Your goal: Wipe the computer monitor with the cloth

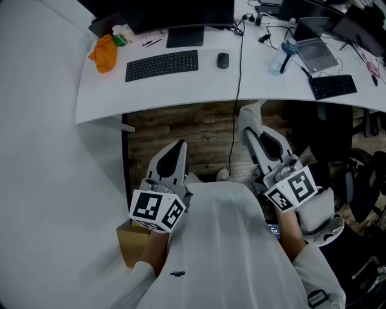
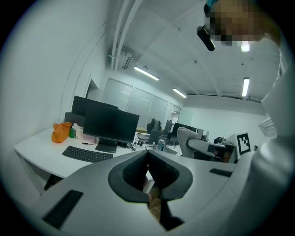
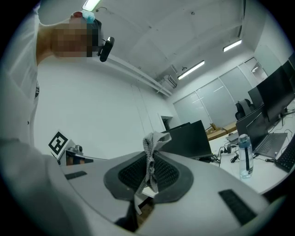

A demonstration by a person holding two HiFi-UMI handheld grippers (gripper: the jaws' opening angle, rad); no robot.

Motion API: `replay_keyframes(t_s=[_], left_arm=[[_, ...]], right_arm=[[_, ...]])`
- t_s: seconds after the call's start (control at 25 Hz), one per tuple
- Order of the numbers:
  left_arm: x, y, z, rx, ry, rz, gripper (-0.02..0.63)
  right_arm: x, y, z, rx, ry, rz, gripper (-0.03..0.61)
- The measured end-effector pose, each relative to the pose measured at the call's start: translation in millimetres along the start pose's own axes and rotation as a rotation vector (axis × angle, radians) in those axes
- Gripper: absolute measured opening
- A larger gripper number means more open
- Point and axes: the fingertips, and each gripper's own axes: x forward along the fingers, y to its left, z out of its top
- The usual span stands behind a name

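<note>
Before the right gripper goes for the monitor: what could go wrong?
1. The right gripper pinches the cloth with only a small tuft showing past the jaw tips. The hard tips might reach the monitor before the fabric does, or the cloth could slip out.
2. The keyboard and mouse lie in front of the screen, and a black cable drapes over the desk edge. A low reach could nudge or snag them.

Room as I log it:
- Curved white counter (image 1: 181, 90), standing on a dark wood-plank floor (image 1: 181, 130).
- Plain white wall (image 2: 41, 69) along my left.
- Glass partitions (image 2: 133, 103) at the far end.
- Strip lights (image 2: 146, 73), lit, on a white ceiling (image 2: 184, 41).
- Dark chair (image 2: 151, 125) beyond the counter.
</note>
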Motion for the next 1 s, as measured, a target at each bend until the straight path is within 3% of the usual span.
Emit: replay_keyframes(t_s=[0.32,0.56,1.0], left_arm=[[2.9,5.8,5.6,-0.001,0.006,0.029,0.018],[24.0,23.0,7.1,-0.02,0.008,0.001,0.018],[94.9,97.6,43.2,-0.051,0.014,-0.064,0.018]], right_arm=[[6.4,-7.5,0.7,0.044,-0.015,0.002,0.031],[31.5,-17.4,0.4,0.042,-0.008,-0.007,0.031],[120.1,-54.6,9.2,0.032,0.012,-0.09,0.031]])
